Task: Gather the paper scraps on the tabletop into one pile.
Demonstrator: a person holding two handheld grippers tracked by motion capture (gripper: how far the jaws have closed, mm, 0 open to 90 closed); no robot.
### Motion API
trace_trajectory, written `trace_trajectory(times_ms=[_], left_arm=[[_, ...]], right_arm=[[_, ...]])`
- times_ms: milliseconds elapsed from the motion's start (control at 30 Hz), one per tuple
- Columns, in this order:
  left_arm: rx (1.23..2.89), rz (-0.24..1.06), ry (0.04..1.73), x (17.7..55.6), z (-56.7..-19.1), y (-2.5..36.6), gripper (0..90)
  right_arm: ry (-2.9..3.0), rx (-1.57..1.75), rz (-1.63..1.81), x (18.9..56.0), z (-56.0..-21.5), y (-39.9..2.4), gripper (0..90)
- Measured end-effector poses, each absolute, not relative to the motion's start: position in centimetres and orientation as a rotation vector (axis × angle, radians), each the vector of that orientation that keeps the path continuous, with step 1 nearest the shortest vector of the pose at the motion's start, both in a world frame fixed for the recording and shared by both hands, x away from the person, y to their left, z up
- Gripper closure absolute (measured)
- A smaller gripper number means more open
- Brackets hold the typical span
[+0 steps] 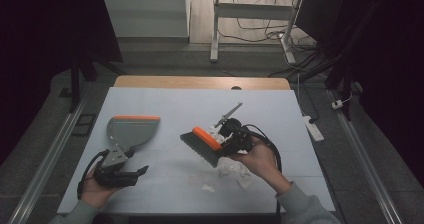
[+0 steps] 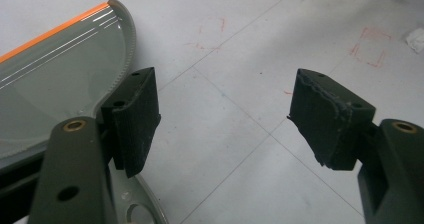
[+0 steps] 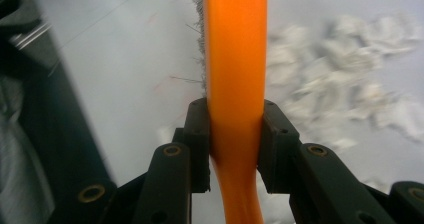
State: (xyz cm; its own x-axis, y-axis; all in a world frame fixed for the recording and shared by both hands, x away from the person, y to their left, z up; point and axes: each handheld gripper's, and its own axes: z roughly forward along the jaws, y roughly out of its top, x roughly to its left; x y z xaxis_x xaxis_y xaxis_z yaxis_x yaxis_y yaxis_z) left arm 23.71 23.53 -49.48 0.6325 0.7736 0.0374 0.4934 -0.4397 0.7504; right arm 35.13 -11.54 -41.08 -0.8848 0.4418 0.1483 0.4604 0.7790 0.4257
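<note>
High view: right gripper [image 1: 234, 143] pinches the hand brush [image 1: 202, 145] by its orange back, long axis running diagonally, bristle head toward the dustpan [image 1: 131, 130], over the white mat [image 1: 165, 104]. Shredded paper scraps [image 1: 235, 170] lie just below the brush. Left gripper [image 1: 131, 174], jaws spread and holding nothing, sits just below the dustpan.

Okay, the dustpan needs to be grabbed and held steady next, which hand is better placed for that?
Left, probably. The left gripper is open, holds nothing, and sits right by the dustpan. The right gripper is shut on the orange-handled brush, over by the paper scraps.
</note>
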Motion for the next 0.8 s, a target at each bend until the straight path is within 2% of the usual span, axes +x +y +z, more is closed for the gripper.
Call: trace_trajectory(times_ms=[133, 233, 367, 533, 800], left_arm=[[2.124, 0.502, 0.983, 23.6, -49.4, 23.4, 28.6], [2.122, 0.495, 0.989, 23.7, -49.4, 23.4, 28.6], [2.129, 0.496, 0.988, 23.7, -49.5, 23.4, 28.6], [2.127, 0.491, 0.993, 23.7, -49.6, 23.4, 28.6], [2.128, 0.489, 0.994, 23.8, -49.7, 23.5, 28.6]], right_arm=[[-2.928, -0.616, -0.662, 32.1, -41.5, -11.3, 69.4], [-2.948, -0.528, -0.545, 30.2, -43.1, -10.6, 69.4], [-2.982, -0.478, -0.416, 29.5, -44.9, -9.8, 69.4], [-3.039, -0.457, -0.344, 30.5, -45.3, -9.5, 69.4], [-3.127, -0.682, -0.360, 35.1, -44.8, -11.2, 69.4]])
